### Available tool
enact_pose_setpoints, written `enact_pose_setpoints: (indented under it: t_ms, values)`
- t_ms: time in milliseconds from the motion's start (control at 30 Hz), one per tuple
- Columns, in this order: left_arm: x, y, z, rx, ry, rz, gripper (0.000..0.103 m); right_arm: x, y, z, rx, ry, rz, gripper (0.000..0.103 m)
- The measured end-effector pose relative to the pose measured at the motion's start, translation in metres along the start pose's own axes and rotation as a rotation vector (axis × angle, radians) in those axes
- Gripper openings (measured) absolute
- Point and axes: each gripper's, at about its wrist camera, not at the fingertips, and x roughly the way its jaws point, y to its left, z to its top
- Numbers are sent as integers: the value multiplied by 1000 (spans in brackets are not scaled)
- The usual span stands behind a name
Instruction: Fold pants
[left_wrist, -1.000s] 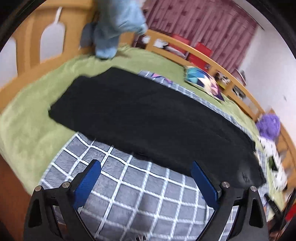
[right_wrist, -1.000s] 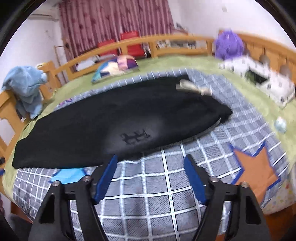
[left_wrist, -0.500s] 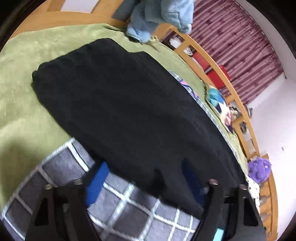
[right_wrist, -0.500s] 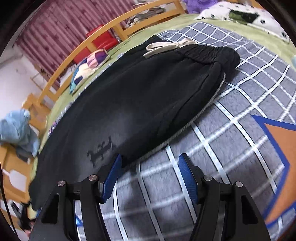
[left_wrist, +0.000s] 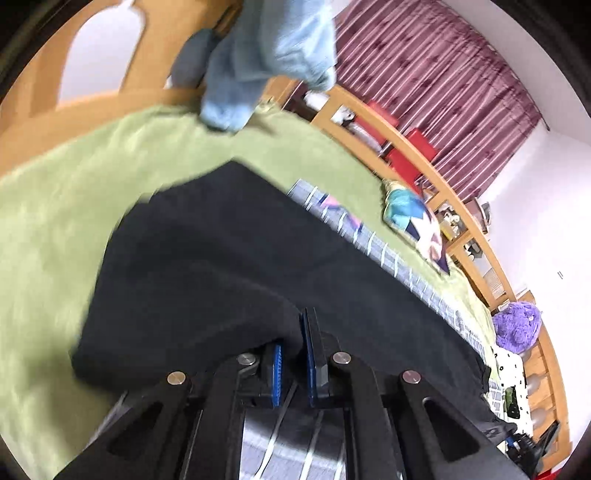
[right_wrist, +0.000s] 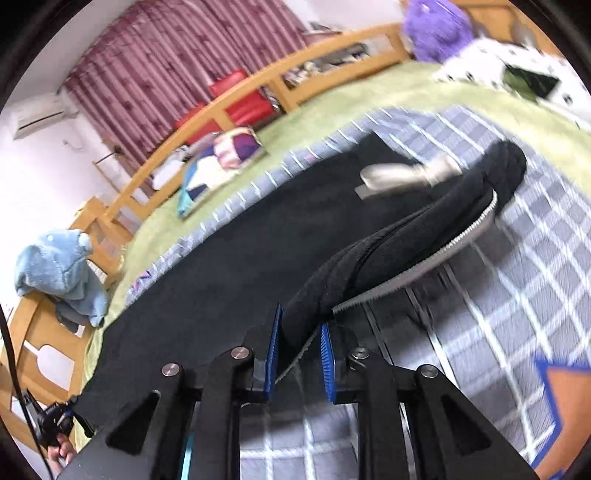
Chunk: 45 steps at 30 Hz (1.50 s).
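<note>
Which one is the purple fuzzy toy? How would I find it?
Look at the big bed with the green blanket and the wooden rail around it. Follow the rail to the far corner, past the black pants. The purple fuzzy toy sits there, the only shaggy purple lump beside a white spotted cushion.

Left gripper (left_wrist: 295, 354) pitched down toward 12 o'clock, jaws clamped on the pants (left_wrist: 229, 266) edge. Right gripper (right_wrist: 300, 349) likewise pitched, jaws closing, pants hem between them.
</note>
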Motion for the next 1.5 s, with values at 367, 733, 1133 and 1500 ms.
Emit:
enact_pose_setpoints:
  t_ms: [367, 733, 1133, 1500]
  values:
    - [106, -86, 106, 177, -72, 95, 10, 106, 61, 136, -87, -77, -32, 21]
    - [140, -85, 74, 221, -43, 191, 74, 176, 61, 96, -204, 26, -132, 49]
    - [79, -39, 12, 236, 34, 228, 80, 98, 10, 5, -289, 124, -228, 61]
    - [178, -56, 14, 404, 106, 408, 28, 93, -7, -28, -177, 150, -229, 61]
